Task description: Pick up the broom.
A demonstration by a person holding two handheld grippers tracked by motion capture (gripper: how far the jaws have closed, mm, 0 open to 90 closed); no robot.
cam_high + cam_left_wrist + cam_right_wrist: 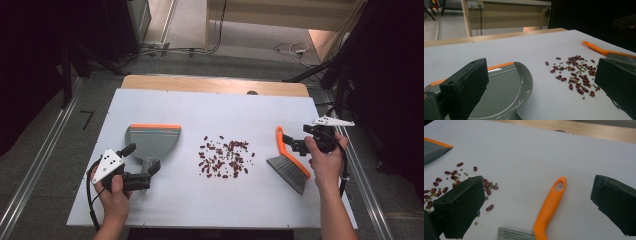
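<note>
A grey dustpan (152, 141) with an orange lip lies left of centre on the white table, its handle pointing toward me. My left gripper (141, 159) is open over that handle; in the left gripper view (541, 87) the dustpan (504, 92) sits by the left jaw. A scatter of red beans and small green ones (225, 156) (576, 75) lies mid-table. The orange-handled brush (282, 146) with grey bristles rests at the right. My right gripper (299, 139) (537, 205) stands open, its jaws on either side of the brush handle (550, 205), apart from it.
The white table top (200, 105) has a wooden strip along its far edge. Beyond it are grey floor, cables and dark stands. A corner of the dustpan (434, 148) and the beans (449, 182) show left of the right gripper's jaws.
</note>
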